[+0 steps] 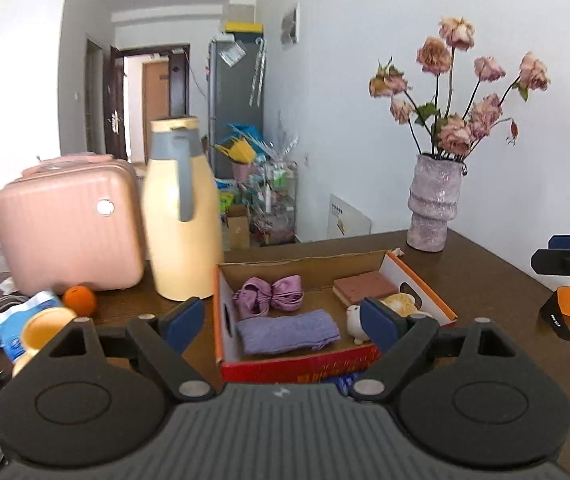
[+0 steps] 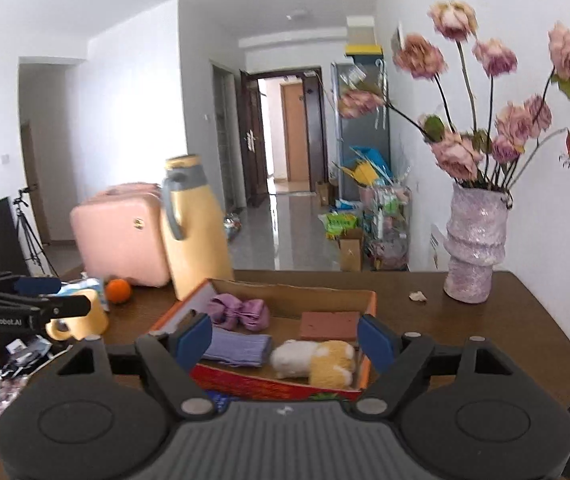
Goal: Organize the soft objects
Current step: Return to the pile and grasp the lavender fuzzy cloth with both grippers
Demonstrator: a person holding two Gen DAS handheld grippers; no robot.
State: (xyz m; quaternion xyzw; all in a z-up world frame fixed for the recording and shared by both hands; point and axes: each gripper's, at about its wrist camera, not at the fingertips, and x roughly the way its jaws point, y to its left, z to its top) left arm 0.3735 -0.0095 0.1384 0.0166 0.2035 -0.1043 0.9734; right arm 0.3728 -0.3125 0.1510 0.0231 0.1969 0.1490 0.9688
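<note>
Both your grippers hover wide open and empty over the near edge of the dark wood table (image 1: pixel 485 264).

Left gripper (image 1: pixel 281 322) and right gripper (image 2: pixel 285 340): jaws fully spread, nothing held. The open cardboard box (image 1: pixel 421 280) sits mid-table with 4 soft items in it: purple bow (image 1: pixel 271 294) far left, folded purple cloth (image 1: pixel 289 332) near left, brown sponge block (image 1: pixel 365 286) far right, white and yellow plush (image 2: pixel 315 360) near right. Pink case (image 1: pixel 69 232), yellow thermos (image 1: pixel 183 216) and orange (image 1: pixel 80 300) stand left; vase of dried roses (image 1: pixel 435 204) far right by the white wall. Hallway with grey fridge (image 1: pixel 237 96) behind.
</note>
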